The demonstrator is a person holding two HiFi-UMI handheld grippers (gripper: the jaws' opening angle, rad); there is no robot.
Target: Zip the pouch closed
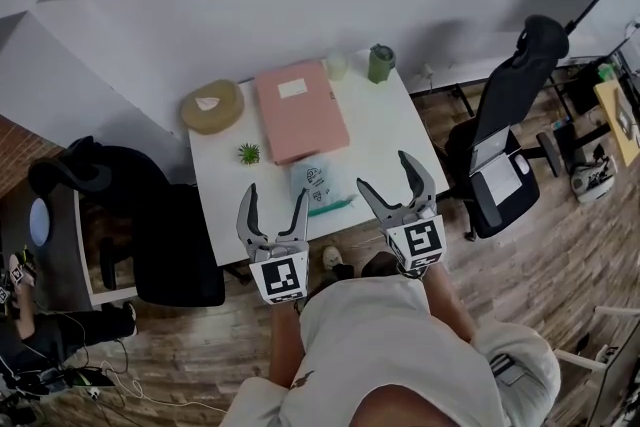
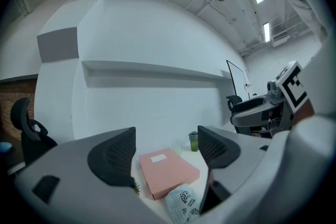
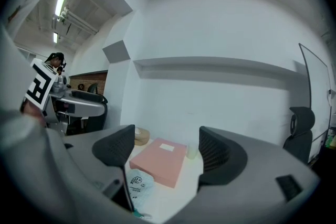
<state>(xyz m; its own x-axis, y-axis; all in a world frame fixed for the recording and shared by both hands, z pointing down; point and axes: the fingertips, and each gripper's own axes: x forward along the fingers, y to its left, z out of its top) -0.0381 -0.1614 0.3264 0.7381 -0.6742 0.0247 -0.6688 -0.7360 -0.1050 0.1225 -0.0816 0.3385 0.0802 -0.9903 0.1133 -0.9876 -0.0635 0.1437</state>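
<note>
A pale blue checked pouch [image 1: 315, 181] with a teal zip edge lies near the front of the white table [image 1: 390, 130]. It also shows low in the left gripper view as the pouch [image 2: 184, 203] and in the right gripper view as the pouch [image 3: 138, 186]. My left gripper [image 1: 274, 204] hangs open above the table's front edge, left of the pouch. Off to the pouch's right hovers my right gripper [image 1: 391, 177], open too. Both are held well above the table, with nothing between the jaws of the left gripper [image 2: 164, 152] or the right gripper [image 3: 166, 149].
A pink folder [image 1: 299, 110] lies behind the pouch. A small green plant [image 1: 249, 153], a round tan box [image 1: 212, 106], a green cup [image 1: 380, 63] and a pale cup [image 1: 337, 66] stand on the table. Black office chairs [image 1: 505, 130] flank it.
</note>
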